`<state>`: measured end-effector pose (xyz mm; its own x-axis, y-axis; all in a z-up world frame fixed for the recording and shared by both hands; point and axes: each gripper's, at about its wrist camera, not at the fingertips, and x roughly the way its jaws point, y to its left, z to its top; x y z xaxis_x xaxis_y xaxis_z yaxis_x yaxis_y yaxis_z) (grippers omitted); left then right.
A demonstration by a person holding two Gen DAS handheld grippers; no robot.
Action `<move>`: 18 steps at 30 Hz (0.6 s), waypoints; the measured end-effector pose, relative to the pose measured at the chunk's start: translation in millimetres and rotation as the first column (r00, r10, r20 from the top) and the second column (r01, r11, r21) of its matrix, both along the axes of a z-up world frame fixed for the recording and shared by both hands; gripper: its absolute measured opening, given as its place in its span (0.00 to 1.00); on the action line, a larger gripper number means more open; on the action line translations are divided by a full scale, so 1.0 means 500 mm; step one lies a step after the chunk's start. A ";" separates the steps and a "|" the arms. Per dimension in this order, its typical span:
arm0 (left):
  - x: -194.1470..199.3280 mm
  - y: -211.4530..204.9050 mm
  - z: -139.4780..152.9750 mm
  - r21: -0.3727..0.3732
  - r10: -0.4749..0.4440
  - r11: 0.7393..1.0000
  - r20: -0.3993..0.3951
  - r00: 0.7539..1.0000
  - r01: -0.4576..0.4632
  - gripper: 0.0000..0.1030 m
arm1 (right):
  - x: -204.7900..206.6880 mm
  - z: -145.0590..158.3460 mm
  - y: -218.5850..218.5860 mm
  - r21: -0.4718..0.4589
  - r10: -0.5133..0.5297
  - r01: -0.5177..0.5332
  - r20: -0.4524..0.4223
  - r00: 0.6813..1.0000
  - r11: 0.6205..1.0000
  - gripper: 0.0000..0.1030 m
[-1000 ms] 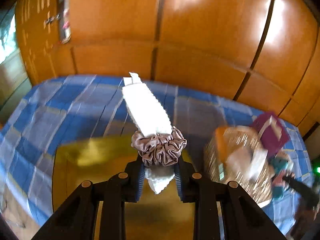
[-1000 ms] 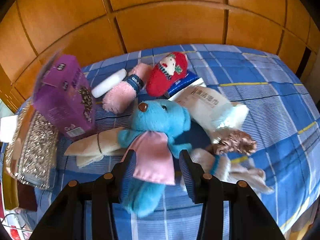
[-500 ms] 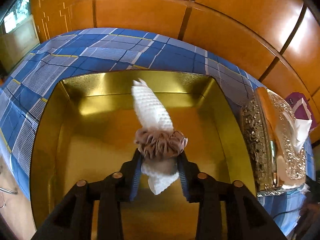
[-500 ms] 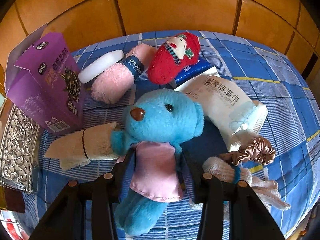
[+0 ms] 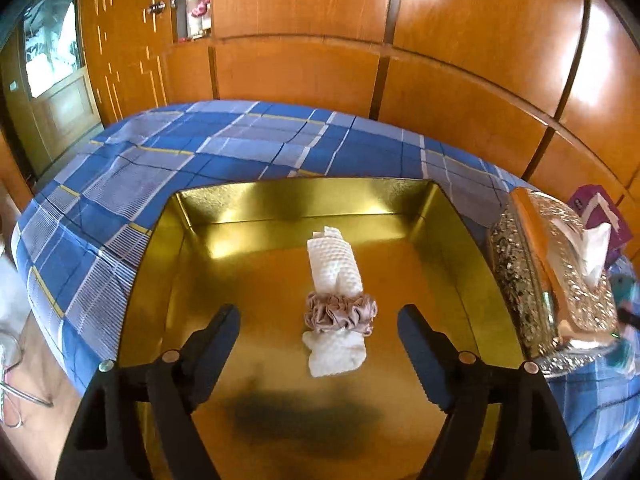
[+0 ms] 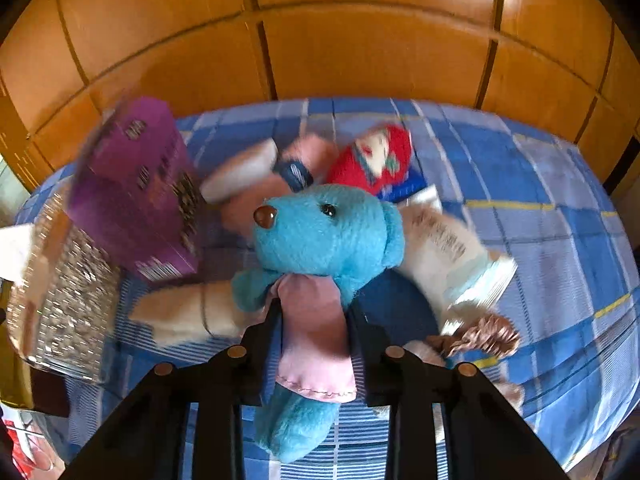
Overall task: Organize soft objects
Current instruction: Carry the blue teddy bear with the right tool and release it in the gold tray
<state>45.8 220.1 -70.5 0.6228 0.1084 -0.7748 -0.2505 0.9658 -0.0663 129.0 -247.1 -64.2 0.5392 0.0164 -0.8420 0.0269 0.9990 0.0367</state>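
A rolled white cloth (image 5: 335,268) with a mauve scrunchie (image 5: 340,314) round it lies on the floor of the gold tray (image 5: 460,232). My left gripper (image 5: 319,330) hangs over it with its jaws opening wide, both pads clear of the roll. In the right wrist view my right gripper (image 6: 314,312) is closing on the pink-dressed body of a blue teddy bear (image 6: 324,232), pads pressing its sides, the bear raised a little off the blue checked bedspread (image 6: 540,184).
A glittery tissue box (image 5: 552,280) stands right of the tray. Behind the bear lie a purple carton (image 6: 136,184), a pink towel roll (image 6: 272,184), a red plush (image 6: 376,160), a wipes pack (image 6: 448,252), a beige roll (image 6: 188,312) and another scrunchie (image 6: 480,334). Wooden panels back the bed.
My left gripper carried the scrunchie-wrapped roll down into the gold tray and let it go, jaws spreading. My right gripper closed on the blue bear and lifted it slightly.
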 end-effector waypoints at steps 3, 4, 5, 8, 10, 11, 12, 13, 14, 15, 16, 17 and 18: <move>-0.015 -0.006 0.010 -0.010 -0.011 1.000 0.015 1.000 0.012 0.79 | 0.008 0.039 0.010 -0.018 0.022 -0.022 0.026 0.999 1.000 0.28; -0.021 -0.009 0.013 -0.016 -0.014 1.000 0.020 1.000 0.015 0.79 | 0.011 0.050 0.014 -0.024 0.028 -0.027 0.033 0.999 0.999 0.28; -0.026 -0.011 0.015 -0.020 -0.019 1.000 0.024 1.000 0.020 0.79 | 0.016 0.064 0.019 -0.033 0.036 -0.034 0.042 0.998 0.999 0.28; -0.037 -0.020 0.024 -0.029 -0.032 0.999 0.037 0.999 0.033 0.79 | 0.043 0.099 0.038 -0.089 0.050 -0.044 0.068 0.996 0.995 0.28; -0.044 -0.025 0.028 -0.035 -0.037 0.999 0.045 0.998 0.039 0.79 | 0.067 0.119 0.054 -0.132 0.054 -0.043 0.079 0.995 0.990 0.28; -0.048 -0.027 0.030 -0.038 -0.040 0.998 0.048 0.998 0.041 0.79 | 0.082 0.127 0.061 -0.154 0.057 -0.043 0.084 0.995 0.987 0.28; -0.051 -0.028 0.031 -0.040 -0.042 0.998 0.050 0.998 0.044 0.79 | 0.100 0.140 0.074 -0.183 0.061 -0.044 0.093 0.994 0.982 0.28; -0.055 -0.028 0.032 -0.043 -0.045 0.998 0.051 0.998 0.047 0.79 | 0.113 0.148 0.083 -0.202 0.064 -0.043 0.100 0.993 0.978 0.28; -0.058 -0.029 0.032 -0.045 -0.047 0.998 0.052 0.998 0.049 0.79 | 0.129 0.158 0.095 -0.227 0.068 -0.042 0.108 0.992 0.973 0.28; -0.061 -0.030 0.033 -0.048 -0.050 0.997 0.054 0.997 0.052 0.79 | 0.142 0.167 0.106 -0.242 0.072 -0.042 0.115 0.991 0.969 0.28; -0.065 -0.030 0.033 -0.048 -0.052 0.997 0.056 0.997 0.055 0.79 | 0.154 0.177 0.120 -0.253 0.082 -0.048 0.122 0.989 0.966 0.28; -0.068 -0.031 0.034 -0.047 -0.055 0.997 0.057 0.997 0.058 0.79 | 0.164 0.186 0.133 -0.257 0.093 -0.058 0.130 0.987 0.965 0.28; -0.070 -0.031 0.034 -0.047 -0.058 0.997 0.057 0.997 0.060 0.79 | 0.174 0.198 0.153 -0.258 0.117 -0.077 0.143 0.983 0.963 0.28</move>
<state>10.9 204.7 -53.5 0.6693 0.0331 -0.7423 -0.1878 0.9741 -0.1259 216.0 -170.9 35.0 0.6702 -0.1257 -0.7314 -0.0564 0.9741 -0.2191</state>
